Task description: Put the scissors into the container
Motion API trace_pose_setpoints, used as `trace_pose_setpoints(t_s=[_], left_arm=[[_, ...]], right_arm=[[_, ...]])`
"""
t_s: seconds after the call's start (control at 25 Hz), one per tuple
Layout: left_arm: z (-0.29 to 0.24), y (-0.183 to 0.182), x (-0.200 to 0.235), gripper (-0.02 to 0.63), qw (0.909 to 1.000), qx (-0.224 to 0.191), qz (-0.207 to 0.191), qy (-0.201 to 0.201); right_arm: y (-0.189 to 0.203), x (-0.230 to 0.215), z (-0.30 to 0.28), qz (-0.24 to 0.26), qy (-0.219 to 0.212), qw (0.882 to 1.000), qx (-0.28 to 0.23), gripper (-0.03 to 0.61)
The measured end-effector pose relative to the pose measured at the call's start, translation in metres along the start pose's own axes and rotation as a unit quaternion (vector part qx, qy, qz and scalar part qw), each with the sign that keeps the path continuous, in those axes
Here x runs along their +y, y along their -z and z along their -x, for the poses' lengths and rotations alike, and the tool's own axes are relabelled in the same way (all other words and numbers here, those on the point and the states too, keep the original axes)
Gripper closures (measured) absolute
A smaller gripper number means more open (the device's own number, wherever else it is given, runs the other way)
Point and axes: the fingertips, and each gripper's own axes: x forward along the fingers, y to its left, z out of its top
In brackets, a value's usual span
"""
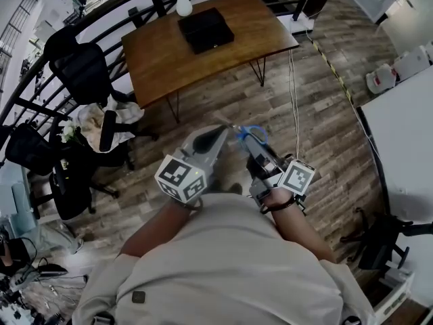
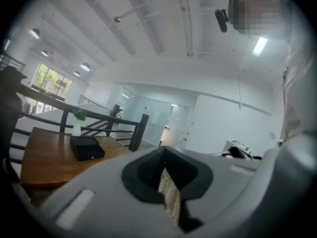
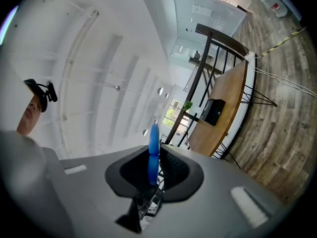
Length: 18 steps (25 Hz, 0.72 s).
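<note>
The scissors (image 1: 252,135) are held tight by the blue handle in the right hand-held gripper (image 1: 249,144), well away from the tabletop (image 1: 155,59). The left hand-held gripper (image 1: 216,134) is closed on nothing. The scissors should be carried steadily to the black container (image 1: 206,29) near the tabletop's far edge.

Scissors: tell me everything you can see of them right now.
The scissors have blue handles that look like plastic. In the right gripper view one handle stands edge-on, rising from between the pads. The right gripper is shut on them and holds them in the air over the wooden floor, short of the table. In the head view a blue loop shows at the gripper's tip. The blades are too small and blurred to tell whether they are open or closed.
</note>
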Motion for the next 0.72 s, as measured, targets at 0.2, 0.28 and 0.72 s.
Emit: trace_pose_setpoints(t_s=[0.2, 0.28, 0.72], left_arm=[[-0.01, -0.031, 0.045, 0.611, 0.9997, -0.002, -0.01, 0.021], [-0.013, -0.047, 0.062, 0.611, 0.9994, -0.005, -0.017, 0.029], [0.004, -0.072, 0.135, 0.611, 0.999, -0.003, -0.02, 0.039]], right_arm=[[-0.016, -0.007, -0.049, 0.0, 0.016, 1.0, -0.017, 0.521], [-0.023, -0.002, -0.071, 0.004, 0.012, 1.0, -0.025, 0.52], [-0.018, 0.002, -0.158, 0.016, -0.005, 0.999, -0.029, 0.52]])
